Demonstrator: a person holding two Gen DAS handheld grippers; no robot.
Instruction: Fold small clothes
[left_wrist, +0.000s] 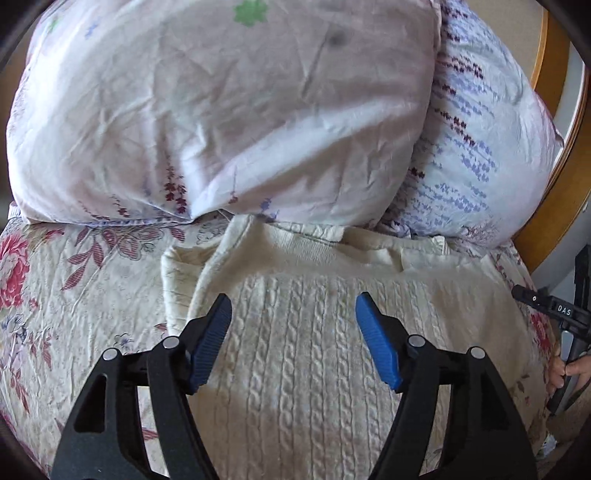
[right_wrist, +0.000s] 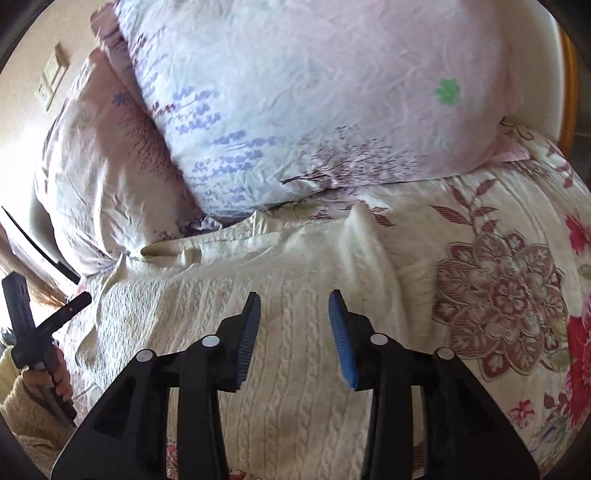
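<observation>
The left gripper (left_wrist: 293, 306) points forward and down over the cream cable-knit sweater (left_wrist: 314, 350), its blue-padded jaws spread wide with nothing between them. The right gripper (right_wrist: 294, 304) is posed the same way, jaws parted and empty, above the same sweater (right_wrist: 277, 295). The garment lies flat directly under and ahead of both tools on the floral bedspread (left_wrist: 74, 295). Off to the left gripper's right edge, the person's right hand (left_wrist: 569, 373) grips the other tool's handle; in the right wrist view the left hand (right_wrist: 51, 373) does likewise. Beyond the sweater's far edge, two pale floral pillows (left_wrist: 221, 110) are stacked against the wooden headboard (left_wrist: 561, 147).
</observation>
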